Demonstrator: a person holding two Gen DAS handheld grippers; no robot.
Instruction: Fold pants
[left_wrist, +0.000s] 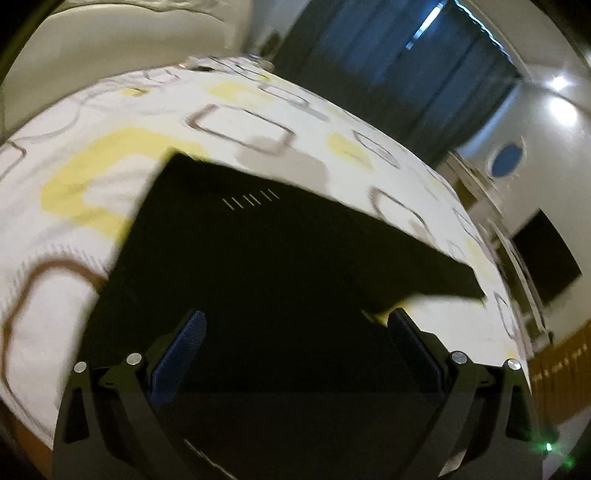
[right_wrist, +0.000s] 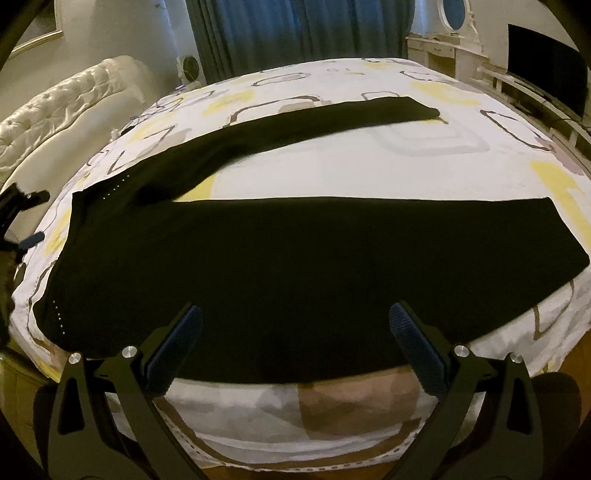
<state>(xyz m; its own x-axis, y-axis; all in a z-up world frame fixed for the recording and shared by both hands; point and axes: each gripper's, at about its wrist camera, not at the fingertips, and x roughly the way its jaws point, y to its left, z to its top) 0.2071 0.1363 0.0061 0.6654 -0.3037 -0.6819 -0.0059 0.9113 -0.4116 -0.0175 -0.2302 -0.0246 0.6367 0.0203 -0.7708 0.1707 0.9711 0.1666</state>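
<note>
We see black pants spread flat on a bed with a white sheet patterned in yellow and brown shapes. One leg lies across the near edge, the other angles away toward the far side. Our right gripper hovers over the near leg, jaws wide apart and holding nothing. Our left gripper hangs above the waist end of the pants, jaws likewise spread wide and empty. Blue curtains hang behind the bed.

One pair of black pants, two legs — one bed, two grippers.
</note>
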